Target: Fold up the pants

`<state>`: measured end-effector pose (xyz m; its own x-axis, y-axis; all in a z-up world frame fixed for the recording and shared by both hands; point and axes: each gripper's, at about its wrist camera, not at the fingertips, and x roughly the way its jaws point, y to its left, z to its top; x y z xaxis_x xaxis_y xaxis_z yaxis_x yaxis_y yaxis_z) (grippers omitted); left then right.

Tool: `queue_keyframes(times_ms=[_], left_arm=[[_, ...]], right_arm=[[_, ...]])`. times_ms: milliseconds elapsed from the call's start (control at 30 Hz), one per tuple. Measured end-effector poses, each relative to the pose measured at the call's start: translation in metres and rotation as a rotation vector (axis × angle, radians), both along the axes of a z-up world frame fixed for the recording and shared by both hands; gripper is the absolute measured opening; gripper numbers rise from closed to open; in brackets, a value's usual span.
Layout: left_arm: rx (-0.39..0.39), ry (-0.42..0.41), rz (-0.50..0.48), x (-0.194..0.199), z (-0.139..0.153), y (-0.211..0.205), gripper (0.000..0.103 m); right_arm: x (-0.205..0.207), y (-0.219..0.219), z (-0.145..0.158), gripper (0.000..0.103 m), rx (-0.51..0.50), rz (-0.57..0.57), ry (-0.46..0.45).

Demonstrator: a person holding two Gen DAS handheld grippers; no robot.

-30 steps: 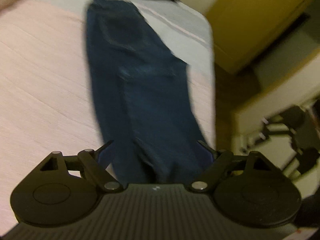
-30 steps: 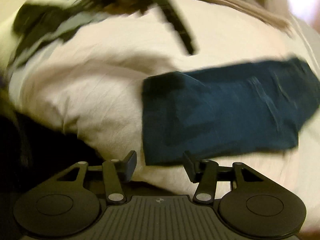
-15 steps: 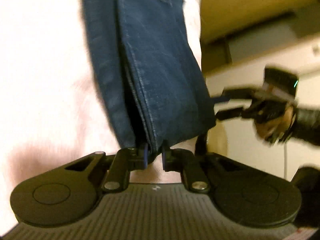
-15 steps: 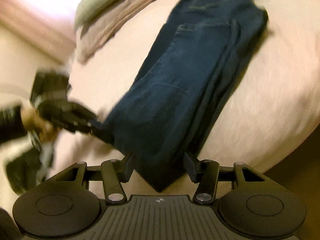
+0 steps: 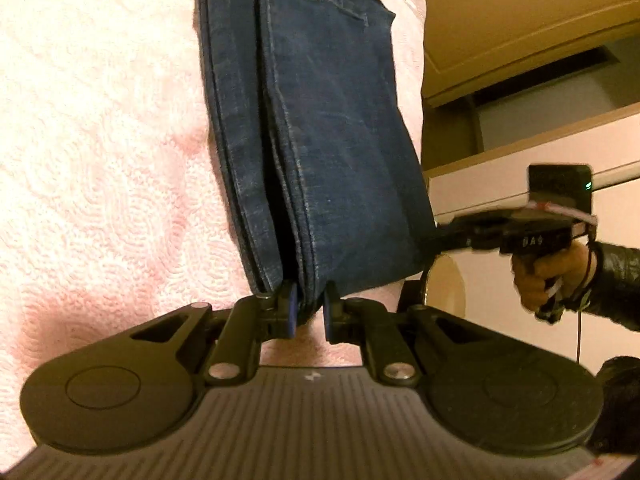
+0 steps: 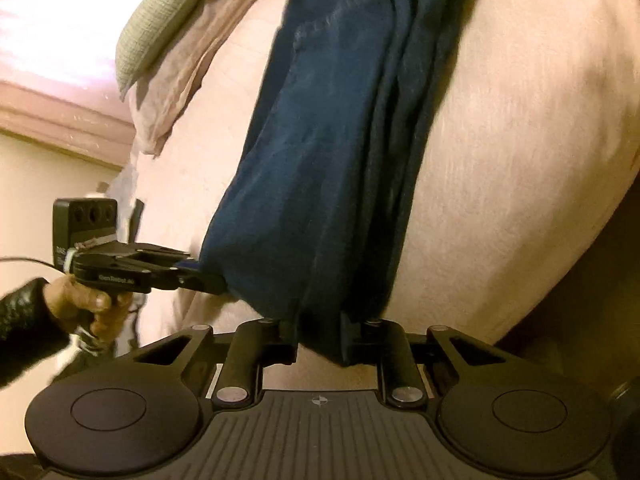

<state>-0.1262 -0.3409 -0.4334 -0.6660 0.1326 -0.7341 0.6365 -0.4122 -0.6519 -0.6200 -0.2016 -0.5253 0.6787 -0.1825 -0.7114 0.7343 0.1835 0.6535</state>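
The left hand-held gripper (image 5: pixel 307 307) was clamped on the near hem of the dark blue pants (image 5: pixel 320 120); the right hand-held gripper (image 6: pixel 320 336) pinched the neighbouring corner. Beyond them, the pants stretched away across the pink bed (image 5: pixel 100 140).

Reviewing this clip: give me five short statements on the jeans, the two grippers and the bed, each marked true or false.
1. The left gripper is closed on the hem of the jeans. True.
2. The right gripper hangs open, clear of the denim. False: it is clamped on the hem's other corner.
3. The jeans lie on a pink bedspread. True.
4. The jeans are light grey. False: dark blue.
5. A green cushion sits on the jeans. False: it lies apart, beside them.
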Motion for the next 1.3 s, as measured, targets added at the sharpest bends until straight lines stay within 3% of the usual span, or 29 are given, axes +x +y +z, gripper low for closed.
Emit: queue_keyframes(times_ms=[67,100,167,200,333,400,467,633,667,767,800,867,1033,1133,1300], left_arm=[[-0.002,-0.02,-0.023,-0.001,0.01,-0.006,0.011],[-0.005,-0.043,-0.041,-0.002,0.014,-0.01,0.011],[-0.045,-0.106,-0.069,0.0,0.028,-0.019,0.027],[-0.075,-0.128,-0.07,0.001,0.035,-0.024,0.029],[-0.192,-0.113,-0.001,-0.015,0.056,-0.07,0.029],[-0.252,-0.091,0.013,-0.036,0.056,-0.094,0.033],[-0.292,-0.064,0.009,-0.062,0.048,-0.12,0.04],[-0.297,-0.106,0.005,-0.104,0.007,-0.164,0.046],[-0.29,-0.101,0.01,-0.107,0.002,-0.166,0.047],[-0.275,-0.084,0.031,-0.11,-0.005,-0.17,0.046],[-0.275,-0.085,0.037,-0.106,-0.003,-0.166,0.044],[-0.277,-0.091,0.037,-0.106,-0.002,-0.165,0.012],[-0.323,-0.091,0.079,-0.104,0.01,-0.162,0.009],[-0.293,-0.104,0.119,-0.106,-0.004,-0.169,0.009],[-0.327,-0.145,0.067,-0.117,-0.008,-0.17,0.013]], right_arm=[[-0.005,-0.013,0.021,0.023,-0.081,0.006,0.047],[-0.005,-0.023,0.032,0.033,-0.127,0.005,0.073],[-0.004,-0.046,0.05,0.052,-0.22,0.004,0.105],[-0.002,-0.059,0.056,0.056,-0.264,0.001,0.104],[0.012,-0.113,0.052,0.057,-0.339,-0.016,0.105],[0.018,-0.134,0.037,0.057,-0.349,-0.026,0.165],[0.018,-0.153,0.019,0.057,-0.328,-0.04,0.199],[0.0,-0.177,-0.018,0.057,-0.243,-0.096,0.123],[-0.005,-0.179,-0.02,0.053,-0.229,-0.115,0.103],[-0.02,-0.182,-0.027,0.014,-0.171,-0.187,0.099],[-0.026,-0.183,-0.028,0.01,-0.144,-0.203,0.074],[-0.025,-0.187,-0.02,0.002,-0.15,-0.183,0.087],[-0.008,-0.199,0.004,0.0,-0.232,-0.092,0.069],[0.001,-0.205,-0.009,0.0,-0.235,-0.06,0.149],[-0.013,-0.191,-0.012,0.002,-0.232,-0.133,0.203]])
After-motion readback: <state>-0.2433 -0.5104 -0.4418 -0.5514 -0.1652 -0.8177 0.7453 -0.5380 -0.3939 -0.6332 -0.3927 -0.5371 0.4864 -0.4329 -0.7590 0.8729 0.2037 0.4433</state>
